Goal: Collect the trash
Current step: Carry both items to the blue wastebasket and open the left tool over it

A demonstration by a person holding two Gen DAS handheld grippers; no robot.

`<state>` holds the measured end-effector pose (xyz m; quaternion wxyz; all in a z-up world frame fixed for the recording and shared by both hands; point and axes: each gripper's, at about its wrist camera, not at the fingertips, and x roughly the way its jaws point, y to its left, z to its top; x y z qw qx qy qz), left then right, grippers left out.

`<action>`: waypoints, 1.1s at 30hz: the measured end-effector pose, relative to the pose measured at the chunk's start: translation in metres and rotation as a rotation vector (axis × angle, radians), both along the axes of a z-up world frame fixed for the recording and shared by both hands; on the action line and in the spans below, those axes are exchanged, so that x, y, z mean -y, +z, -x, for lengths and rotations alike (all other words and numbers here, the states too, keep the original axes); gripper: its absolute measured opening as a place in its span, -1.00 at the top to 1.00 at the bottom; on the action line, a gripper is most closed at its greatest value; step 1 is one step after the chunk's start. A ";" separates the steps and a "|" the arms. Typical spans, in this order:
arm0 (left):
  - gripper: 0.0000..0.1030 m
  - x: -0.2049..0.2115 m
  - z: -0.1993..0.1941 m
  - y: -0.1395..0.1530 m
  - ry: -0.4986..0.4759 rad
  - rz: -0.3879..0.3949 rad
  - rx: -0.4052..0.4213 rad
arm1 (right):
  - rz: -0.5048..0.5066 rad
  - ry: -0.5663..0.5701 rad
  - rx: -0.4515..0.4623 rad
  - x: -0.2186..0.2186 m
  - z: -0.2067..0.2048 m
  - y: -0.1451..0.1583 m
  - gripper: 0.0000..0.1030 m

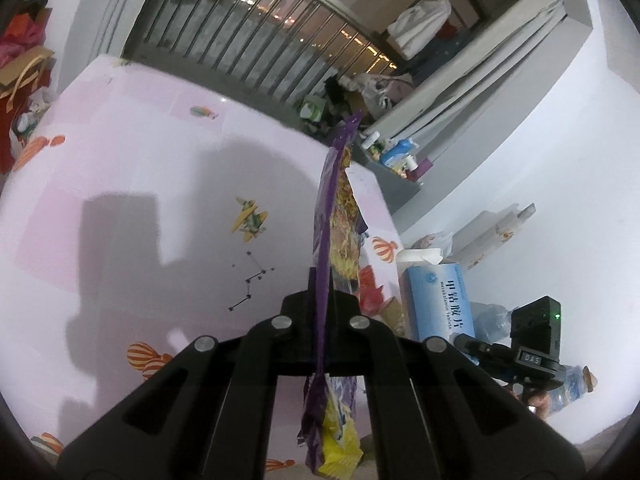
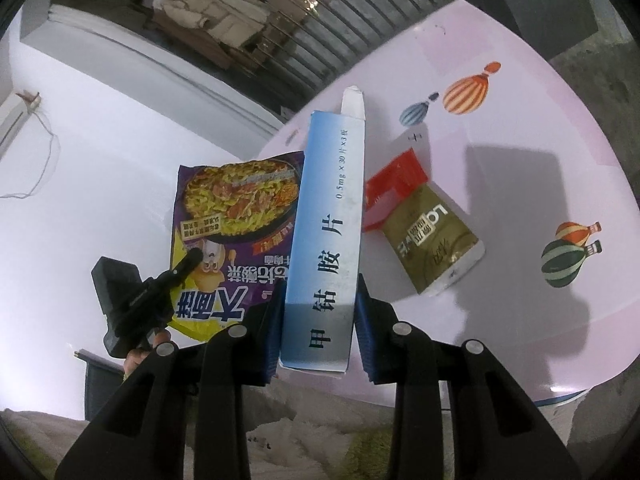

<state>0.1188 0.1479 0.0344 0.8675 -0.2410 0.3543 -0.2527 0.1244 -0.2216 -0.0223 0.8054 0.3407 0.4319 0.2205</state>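
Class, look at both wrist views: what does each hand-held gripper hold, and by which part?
Left hand-held gripper: purple noodle packet, pinched along one edge. Right hand-held gripper: blue medicine box, clamped across its near end.

Pink balloon-print table [image 2: 500,128]; gold paper cup [image 2: 432,236] lying on side.

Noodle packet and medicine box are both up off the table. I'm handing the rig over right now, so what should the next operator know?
Left tongs: shut on the purple instant noodle packet, seen edge-on, lifted clear of the pink table.
Right tongs: shut on the blue medicine box, its end flap open, also lifted.
Done: both pieces picked up.
Left: the gold paper cup lying on its side and the red wrapper touching it remain on the table. No bin is visible in either view; find one, drop both pieces, then return.
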 end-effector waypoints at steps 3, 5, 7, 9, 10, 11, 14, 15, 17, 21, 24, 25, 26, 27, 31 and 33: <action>1.00 0.004 0.005 0.012 -0.013 0.014 0.028 | -0.017 -0.008 0.028 0.005 0.005 0.006 0.38; 1.00 0.010 0.007 0.020 -0.029 0.023 0.054 | -0.026 -0.013 0.046 0.009 0.011 0.009 0.38; 1.00 0.018 0.007 0.027 -0.047 0.026 0.075 | -0.033 -0.027 0.073 0.018 0.020 0.011 0.38; 1.00 0.027 0.006 0.036 -0.074 0.032 0.093 | -0.040 -0.051 0.099 0.029 0.031 0.015 0.38; 1.00 0.035 0.005 0.041 -0.092 0.037 0.103 | -0.044 -0.062 0.109 0.035 0.037 0.016 0.38; 1.00 0.043 0.003 0.045 -0.114 0.042 0.112 | -0.048 -0.076 0.120 0.041 0.042 0.018 0.38; 1.00 0.074 -0.006 0.058 -0.189 0.037 0.130 | -0.060 -0.144 0.169 0.068 0.064 0.025 0.39; 1.00 0.086 -0.009 0.062 -0.213 0.031 0.134 | -0.064 -0.173 0.181 0.078 0.073 0.026 0.38; 1.00 0.122 -0.016 0.071 -0.287 0.013 0.144 | -0.071 -0.225 0.196 0.096 0.087 0.027 0.38; 1.00 0.209 -0.026 0.081 -0.424 -0.083 0.153 | -0.063 -0.397 0.207 0.151 0.132 0.019 0.39; 1.00 0.276 -0.028 0.079 -0.526 -0.156 0.137 | -0.063 -0.554 0.184 0.202 0.170 0.006 0.39; 1.00 0.304 -0.029 0.075 -0.565 -0.179 0.120 | -0.058 -0.614 0.166 0.219 0.184 0.000 0.39; 1.00 0.326 -0.030 0.071 -0.599 -0.195 0.106 | -0.053 -0.678 0.139 0.236 0.198 -0.008 0.39; 1.00 0.357 -0.031 0.064 -0.640 -0.224 0.084 | -0.046 -0.733 0.109 0.248 0.209 -0.017 0.38; 1.00 0.451 -0.027 0.034 -0.752 -0.320 0.029 | -0.063 -0.897 -0.008 0.289 0.237 -0.051 0.38; 1.00 0.494 -0.022 0.016 -0.802 -0.362 0.006 | -0.078 -0.963 -0.072 0.305 0.244 -0.069 0.38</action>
